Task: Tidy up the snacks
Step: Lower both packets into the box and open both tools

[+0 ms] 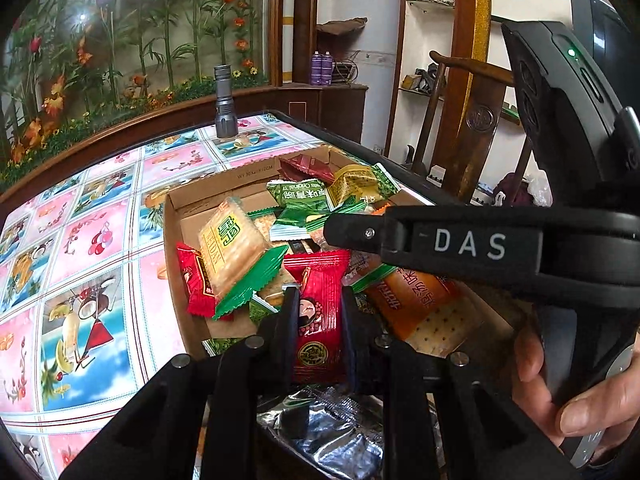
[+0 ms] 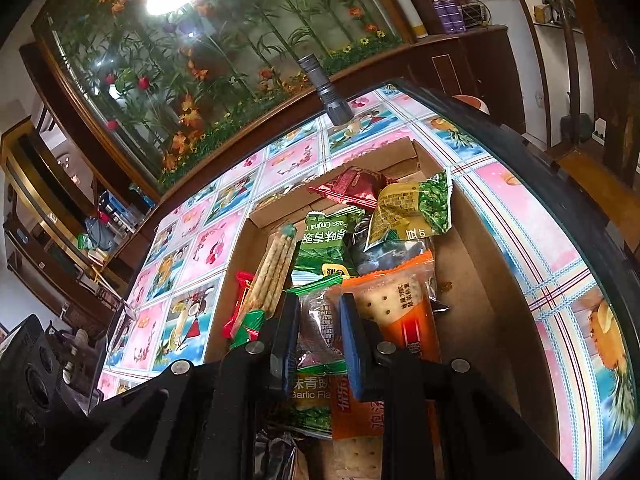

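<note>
A cardboard box (image 1: 176,248) on the table holds several snack packets. My left gripper (image 1: 318,312) is shut on a red snack packet (image 1: 318,324) over the box's near end. Beside it lie a green-and-yellow cracker pack (image 1: 236,252) and an orange cracker pack (image 1: 420,308). My right gripper (image 1: 400,236) reaches in from the right above the pile. In the right wrist view the box (image 2: 492,280) is below, and my right gripper (image 2: 320,328) is shut on a dark clear-wrapped snack (image 2: 320,324), between a green pea packet (image 2: 320,240) and the orange cracker pack (image 2: 404,312).
The box sits on a flowery pink-and-blue tablecloth (image 1: 92,240). A grey flashlight (image 1: 224,100) stands upright at the table's far edge, also in the right wrist view (image 2: 326,88). A wooden chair (image 1: 472,120) stands past the right table edge. A silver foil packet (image 1: 332,432) lies under my left gripper.
</note>
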`<control>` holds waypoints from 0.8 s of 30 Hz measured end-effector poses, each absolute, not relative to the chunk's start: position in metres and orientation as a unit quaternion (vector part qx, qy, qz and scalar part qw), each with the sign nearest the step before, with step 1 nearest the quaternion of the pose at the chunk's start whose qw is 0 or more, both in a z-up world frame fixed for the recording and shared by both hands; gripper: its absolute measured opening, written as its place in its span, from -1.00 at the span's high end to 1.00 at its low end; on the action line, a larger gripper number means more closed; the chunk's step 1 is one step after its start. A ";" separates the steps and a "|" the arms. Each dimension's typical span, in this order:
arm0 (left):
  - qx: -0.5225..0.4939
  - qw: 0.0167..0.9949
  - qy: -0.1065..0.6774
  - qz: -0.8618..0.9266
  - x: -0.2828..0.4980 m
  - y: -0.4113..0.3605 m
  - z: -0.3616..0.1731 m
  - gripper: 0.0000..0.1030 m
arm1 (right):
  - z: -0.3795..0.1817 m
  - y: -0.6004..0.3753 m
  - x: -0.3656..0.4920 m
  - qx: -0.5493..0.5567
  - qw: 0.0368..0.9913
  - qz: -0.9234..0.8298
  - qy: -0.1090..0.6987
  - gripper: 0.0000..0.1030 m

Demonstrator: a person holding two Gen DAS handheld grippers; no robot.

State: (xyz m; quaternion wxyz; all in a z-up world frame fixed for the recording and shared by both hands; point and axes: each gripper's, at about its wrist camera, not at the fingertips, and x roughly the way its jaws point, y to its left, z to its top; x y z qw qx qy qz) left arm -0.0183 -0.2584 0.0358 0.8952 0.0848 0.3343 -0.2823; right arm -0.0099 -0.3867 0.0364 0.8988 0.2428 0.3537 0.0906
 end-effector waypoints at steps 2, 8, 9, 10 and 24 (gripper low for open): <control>0.086 0.895 0.333 -0.282 -0.018 -0.259 0.036 0.63 | 0.038 -0.385 -0.010 0.240 0.900 0.091 0.353 0.58; 0.091 0.895 0.333 -0.283 -0.018 -0.261 0.037 0.63 | 0.038 -0.382 -0.010 0.237 0.901 0.091 0.353 0.58; 0.092 0.895 0.333 -0.283 -0.018 -0.261 0.037 0.63 | 0.038 -0.382 -0.010 0.237 0.901 0.091 0.353 0.58; 0.093 0.895 0.332 -0.284 -0.018 -0.262 0.037 0.63 | 0.038 -0.382 -0.010 0.236 0.901 0.091 0.353 0.58; 0.093 0.895 0.332 -0.284 -0.019 -0.262 0.037 0.63 | 0.032 -0.389 -0.005 0.242 0.898 0.057 0.363 0.58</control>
